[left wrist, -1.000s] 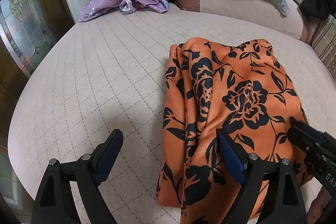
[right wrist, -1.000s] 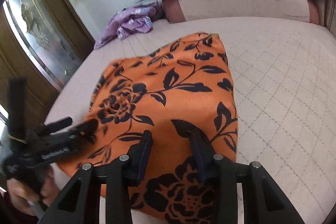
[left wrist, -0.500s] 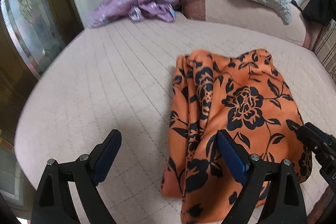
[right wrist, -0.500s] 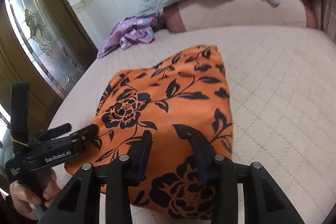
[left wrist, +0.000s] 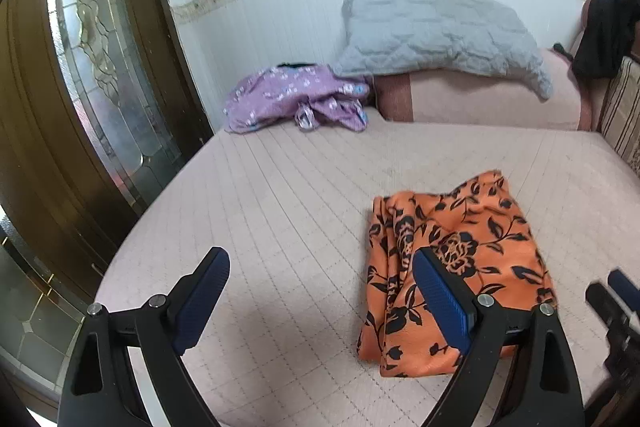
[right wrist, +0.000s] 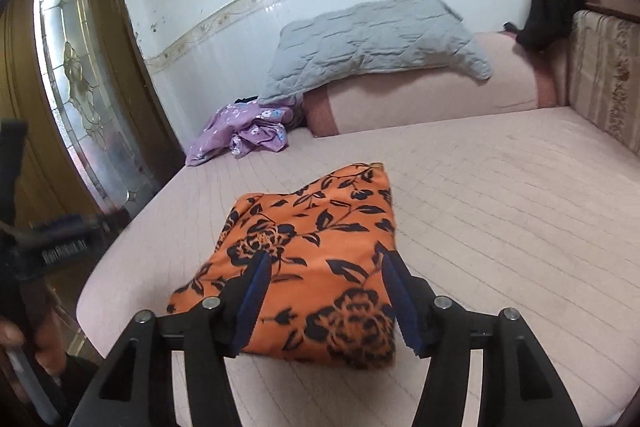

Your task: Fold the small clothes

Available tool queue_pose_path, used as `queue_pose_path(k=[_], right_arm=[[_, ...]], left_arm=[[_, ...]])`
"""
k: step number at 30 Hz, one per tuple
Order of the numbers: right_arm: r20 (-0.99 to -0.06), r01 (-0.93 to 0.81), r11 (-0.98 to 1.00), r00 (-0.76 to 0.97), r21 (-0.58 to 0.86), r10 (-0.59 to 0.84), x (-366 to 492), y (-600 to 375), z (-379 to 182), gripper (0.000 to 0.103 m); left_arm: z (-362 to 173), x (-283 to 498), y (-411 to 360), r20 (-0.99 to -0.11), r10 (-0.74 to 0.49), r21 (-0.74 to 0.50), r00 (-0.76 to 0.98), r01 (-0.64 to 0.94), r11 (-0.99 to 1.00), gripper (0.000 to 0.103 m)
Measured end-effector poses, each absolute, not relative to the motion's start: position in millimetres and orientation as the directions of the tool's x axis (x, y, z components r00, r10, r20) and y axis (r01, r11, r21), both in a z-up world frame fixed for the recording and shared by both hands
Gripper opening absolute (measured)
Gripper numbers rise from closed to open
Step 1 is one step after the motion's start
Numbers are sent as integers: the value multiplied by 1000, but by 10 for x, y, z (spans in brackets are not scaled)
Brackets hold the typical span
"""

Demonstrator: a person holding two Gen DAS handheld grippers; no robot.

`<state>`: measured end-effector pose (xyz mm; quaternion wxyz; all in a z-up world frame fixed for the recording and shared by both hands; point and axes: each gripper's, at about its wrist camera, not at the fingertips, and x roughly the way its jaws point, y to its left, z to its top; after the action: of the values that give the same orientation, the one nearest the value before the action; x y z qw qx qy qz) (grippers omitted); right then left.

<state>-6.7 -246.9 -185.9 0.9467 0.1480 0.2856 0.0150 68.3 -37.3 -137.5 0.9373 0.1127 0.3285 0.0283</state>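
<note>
An orange garment with a black flower print (left wrist: pixel 460 255) lies folded on the pink bed (left wrist: pixel 280 195), near its front edge. It also shows in the right wrist view (right wrist: pixel 312 259). My left gripper (left wrist: pixel 320 291) is open and empty, raised above the bed, to the left of the garment. My right gripper (right wrist: pixel 324 291) is open and empty, raised above the garment's near end. The right gripper shows at the right edge of the left wrist view (left wrist: pixel 616 303), and the left one at the left edge of the right wrist view (right wrist: pixel 52 247).
A crumpled purple flowered garment (left wrist: pixel 296 99) lies at the bed's far left corner. A grey quilted pillow (left wrist: pixel 436 35) rests on a pink bolster (left wrist: pixel 492 99). A black cloth (left wrist: pixel 604 31) hangs at the far right. A wooden door with glass (left wrist: pixel 80 67) stands to the left.
Both grippers have pulled back and risen away from the orange garment. The right gripper's jaws have opened wider. The garment stays flat on the bed.
</note>
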Motion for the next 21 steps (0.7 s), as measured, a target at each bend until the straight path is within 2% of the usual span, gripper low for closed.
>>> queue_pose_path(k=[4,8,12,16,21], right_arm=[[-515,72,953,852,295,95,-360,-2478,-1745,68],[-493,81,949,866,303,83,-568,-2496,-1603,70],[-462,69,965,885,254,59,-735,-2425,-1415,71],[-442,59,970,896,236,53,-842,-2345,-1231,71],[-411,56,974,911,219,40,-956,-2251,-974,73]], left_arm=[[-1156,532,-383,-578,125,227,806,13,974,93],[-988,389,-373,-564,113,209,818,9,978,93],[-821,239,-371,-531,110,207,840,4,978,94],[-659,85,-374,-488,113,213,865,-8,977,101],[-489,-97,-378,-438,125,231,890,-23,973,103]])
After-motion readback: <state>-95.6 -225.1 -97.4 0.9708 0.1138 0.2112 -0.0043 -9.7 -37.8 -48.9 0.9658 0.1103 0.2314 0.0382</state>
